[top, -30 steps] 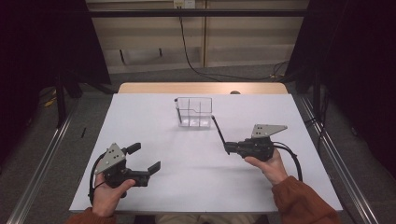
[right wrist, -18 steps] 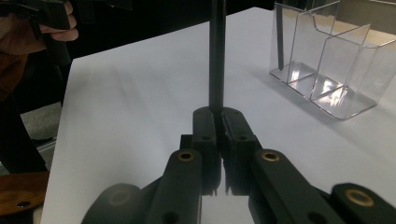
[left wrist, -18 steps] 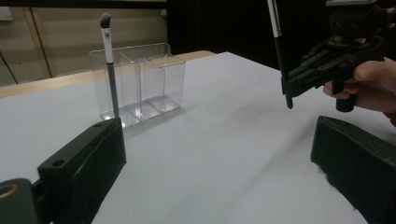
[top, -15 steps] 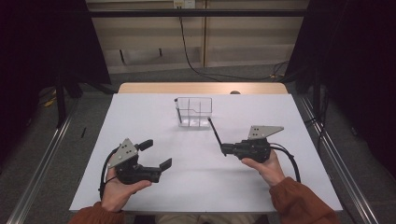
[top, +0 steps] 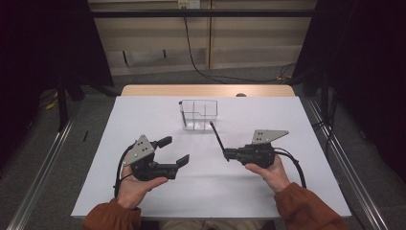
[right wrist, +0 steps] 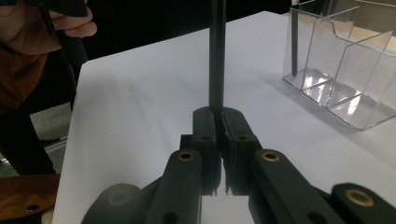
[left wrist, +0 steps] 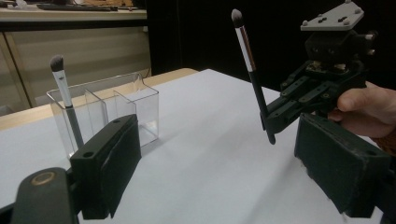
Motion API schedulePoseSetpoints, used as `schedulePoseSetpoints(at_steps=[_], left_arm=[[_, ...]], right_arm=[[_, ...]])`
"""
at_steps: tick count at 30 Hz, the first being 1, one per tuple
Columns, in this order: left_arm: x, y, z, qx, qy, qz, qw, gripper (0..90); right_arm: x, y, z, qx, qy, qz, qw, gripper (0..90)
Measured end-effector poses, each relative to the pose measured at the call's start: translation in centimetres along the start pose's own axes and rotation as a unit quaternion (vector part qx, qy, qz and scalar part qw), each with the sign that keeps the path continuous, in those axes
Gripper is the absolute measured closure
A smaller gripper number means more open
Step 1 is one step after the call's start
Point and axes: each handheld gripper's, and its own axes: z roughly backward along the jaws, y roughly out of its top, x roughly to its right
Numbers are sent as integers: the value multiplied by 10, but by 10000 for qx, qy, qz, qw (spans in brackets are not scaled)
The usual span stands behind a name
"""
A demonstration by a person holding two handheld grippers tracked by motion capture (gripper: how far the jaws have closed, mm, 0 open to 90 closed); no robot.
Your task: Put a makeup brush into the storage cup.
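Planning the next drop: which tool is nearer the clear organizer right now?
Right. The right tool, shut on a brush, sits just in front of the clear organizer, slightly to its right. The left tool, open, is farther back to its left.

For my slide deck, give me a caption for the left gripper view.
Right gripper holds a makeup brush beside a clear organizer.

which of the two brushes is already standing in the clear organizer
The brush with the silver-grey handle, upright in the organizer's end compartment. The other brush, black-handled, is clamped in the right gripper above the table.
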Motion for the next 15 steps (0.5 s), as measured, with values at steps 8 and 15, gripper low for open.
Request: schedulePoseSetpoints(at_steps=[8,15], left_arm=[[3,5,-9,95,-93,171,9998,180],[10,10,-22,33,-336,232,9992,225]], right_arm=[[-3,0,-5,2,62,5,10000,848],[-6,1,-9,70,146,-2,9999,848]])
